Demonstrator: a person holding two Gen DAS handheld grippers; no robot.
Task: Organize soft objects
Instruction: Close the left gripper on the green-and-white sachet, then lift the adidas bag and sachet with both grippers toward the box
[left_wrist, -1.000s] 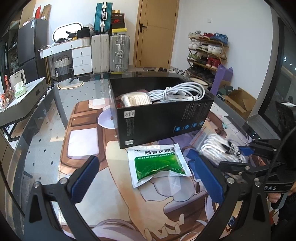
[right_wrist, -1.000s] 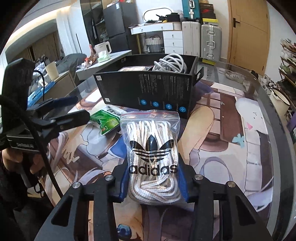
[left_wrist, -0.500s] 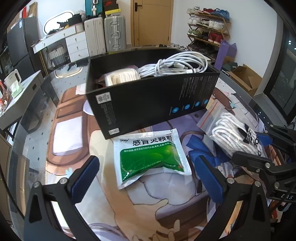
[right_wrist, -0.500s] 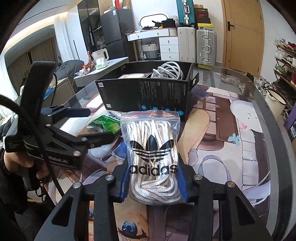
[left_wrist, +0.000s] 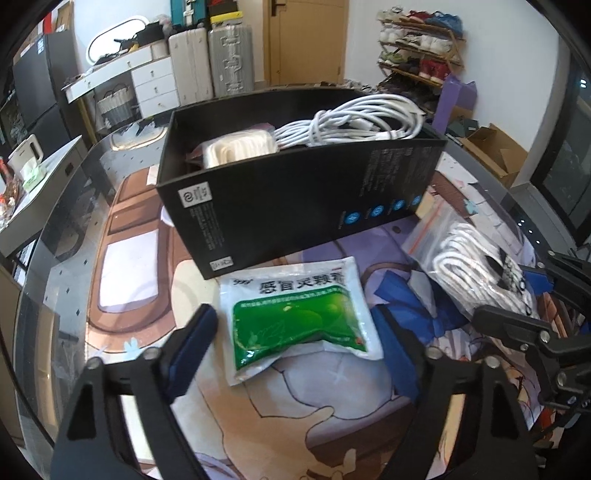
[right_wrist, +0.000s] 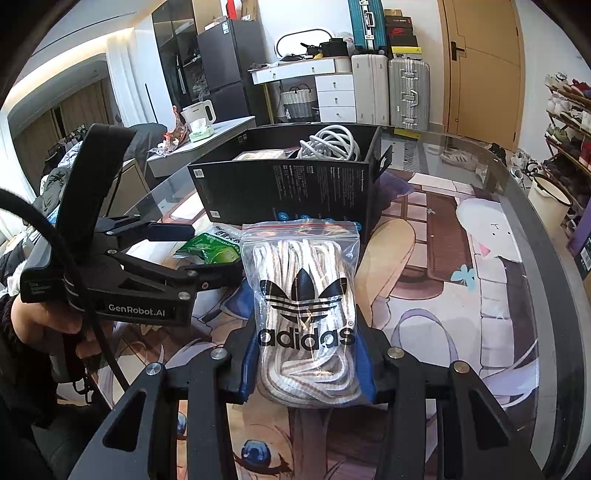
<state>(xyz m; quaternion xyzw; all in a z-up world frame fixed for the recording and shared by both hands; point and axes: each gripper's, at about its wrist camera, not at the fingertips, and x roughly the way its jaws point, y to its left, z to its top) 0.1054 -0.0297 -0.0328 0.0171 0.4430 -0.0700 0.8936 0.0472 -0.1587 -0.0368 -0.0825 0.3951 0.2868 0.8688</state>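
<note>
Blue-padded left gripper (left_wrist: 291, 332): we see its jaws closing, one on either side of the green-and-white foil sachet (left_wrist: 297, 319); the pads do not yet press on it.
Green-and-white sachet: we find it lying flat on the table mat, just in front of the black cardboard box (left_wrist: 295, 206), its far edge close to the box wall.
Right gripper (right_wrist: 306, 365): we see its blue pads clamped on the lower part of the clear zip bag of white laces with the black adidas logo (right_wrist: 304, 302).
Clear zip bag: it stands up between the right gripper's fingers, its red-striped zip edge uppermost, near the front wall of the box; in the left wrist view (left_wrist: 476, 269) it lies to the right of the sachet, apart from it.
Black box: open at the top; we see a coiled white cable (left_wrist: 362, 122) at its right end and a cream folded item (left_wrist: 240, 147) at its left.
Table: the glass-edged table (right_wrist: 535, 229) carries a printed cartoon mat (right_wrist: 443, 280) under everything.
Person: we see a hand (right_wrist: 44, 328) gripping the left gripper's handle in the right wrist view.
</note>
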